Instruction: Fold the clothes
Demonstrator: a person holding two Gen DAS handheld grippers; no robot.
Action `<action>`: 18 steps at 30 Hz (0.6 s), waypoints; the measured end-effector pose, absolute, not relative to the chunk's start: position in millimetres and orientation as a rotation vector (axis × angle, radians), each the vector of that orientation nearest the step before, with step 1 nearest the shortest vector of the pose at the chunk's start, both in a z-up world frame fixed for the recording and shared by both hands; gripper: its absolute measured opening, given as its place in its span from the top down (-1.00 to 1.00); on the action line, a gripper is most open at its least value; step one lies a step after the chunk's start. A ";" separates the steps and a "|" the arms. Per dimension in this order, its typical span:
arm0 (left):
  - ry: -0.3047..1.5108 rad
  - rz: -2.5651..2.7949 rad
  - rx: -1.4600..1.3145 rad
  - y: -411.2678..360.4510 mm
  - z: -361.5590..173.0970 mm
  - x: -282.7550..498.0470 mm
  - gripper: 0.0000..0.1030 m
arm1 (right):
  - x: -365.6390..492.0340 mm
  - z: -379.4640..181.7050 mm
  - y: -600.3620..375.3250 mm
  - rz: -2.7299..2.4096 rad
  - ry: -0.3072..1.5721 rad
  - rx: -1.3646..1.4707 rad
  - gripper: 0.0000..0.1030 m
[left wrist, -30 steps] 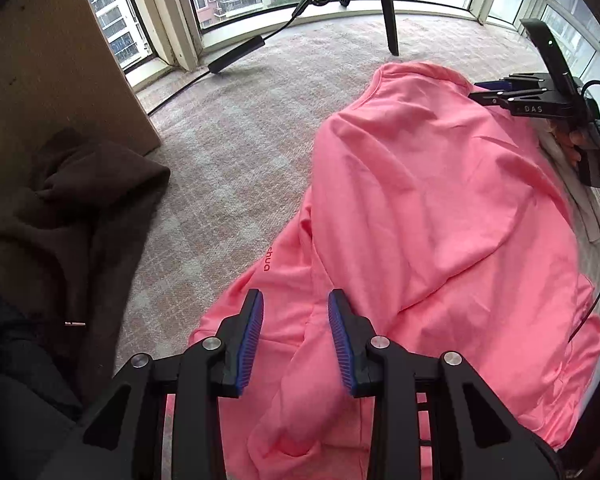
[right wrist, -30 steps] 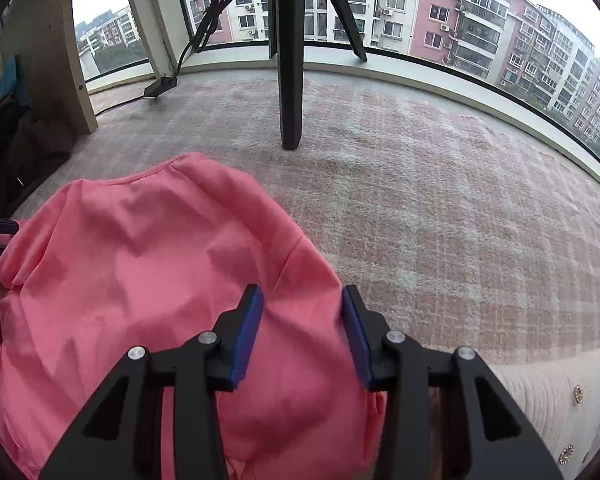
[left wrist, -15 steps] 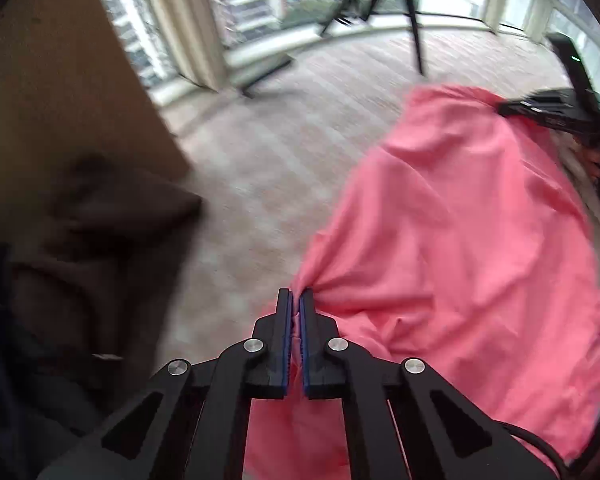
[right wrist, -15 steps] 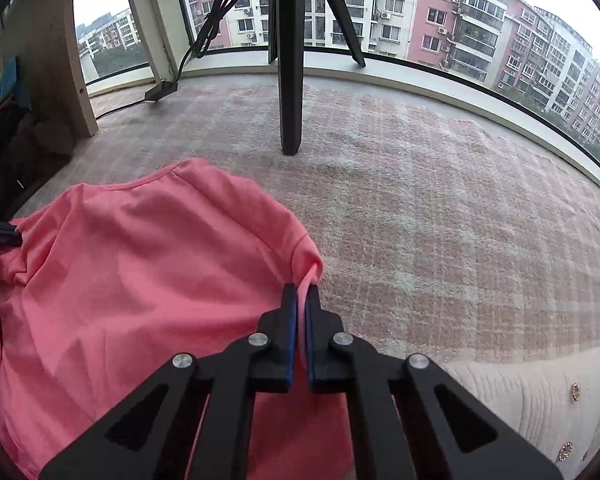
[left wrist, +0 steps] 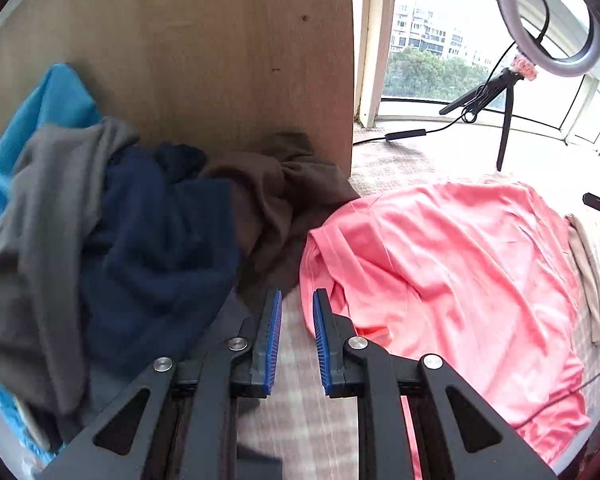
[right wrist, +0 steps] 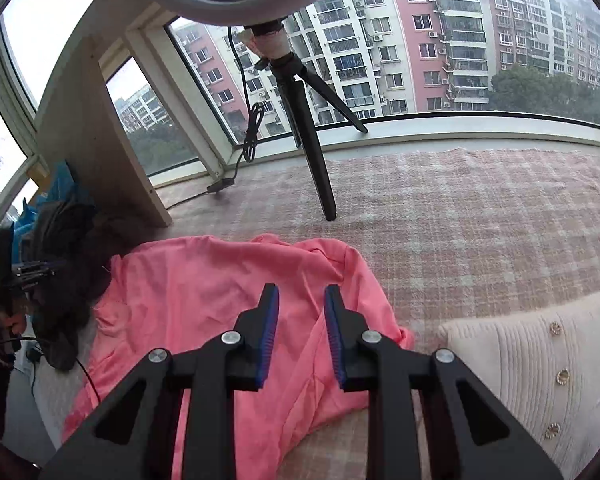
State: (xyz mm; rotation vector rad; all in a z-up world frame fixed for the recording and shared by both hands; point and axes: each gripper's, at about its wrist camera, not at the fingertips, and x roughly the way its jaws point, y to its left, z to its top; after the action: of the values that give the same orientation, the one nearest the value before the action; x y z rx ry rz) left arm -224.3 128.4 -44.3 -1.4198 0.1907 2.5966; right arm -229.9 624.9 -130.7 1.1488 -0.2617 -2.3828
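The pink garment [left wrist: 460, 272] lies rumpled and spread on the plaid carpet. In the left wrist view my left gripper [left wrist: 297, 300] hovers above the carpet just off the garment's left edge. Its jaws are opening, and only carpet shows between the blue pads. In the right wrist view my right gripper [right wrist: 301, 296] hangs over the pink garment [right wrist: 204, 300] near its right hem. These jaws are opening too, with nothing pinched between them. The left gripper [right wrist: 32, 272] shows small at the far left of that view.
A heap of grey, navy and brown clothes [left wrist: 148, 240] sits against a wooden panel [left wrist: 220, 48], left of the garment. A ring-light tripod [right wrist: 316, 160] stands on the carpet by the windows. A cream buttoned cardigan [right wrist: 540, 368] lies to the right.
Both grippers closed on edges of the pink garment, then let go and rose. The left view has swung left toward the clothes heap. The garment's edges now lie on the carpet.
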 end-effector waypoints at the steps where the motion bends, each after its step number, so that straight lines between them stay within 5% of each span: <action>1: 0.184 2.615 -1.418 115.5 -36.0 -205.8 0.68 | -214.7 -121.2 634.2 -2.390 -0.282 1.125 0.55; 11: 0.146 2.570 -1.579 11.8 -8.8 -18.7 0.61 | -38.7 -27.7 728.8 -2.492 -0.400 0.980 0.53; 13: 0.107 2.450 -1.602 23.8 -35.3 9.6 0.54 | -0.4 -37.6 729.5 -2.496 -0.396 1.035 0.25; 18: 0.202 2.190 -1.668 81.2 -116.2 45.4 0.54 | 61.8 -132.8 676.0 -2.458 -0.295 1.372 0.24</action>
State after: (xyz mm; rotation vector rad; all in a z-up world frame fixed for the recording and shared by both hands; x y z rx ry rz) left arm 45.4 81.2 -116.2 -1.6675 0.2024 2.1904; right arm 61.8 676.0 -132.8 1.3717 -0.2954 -2.4580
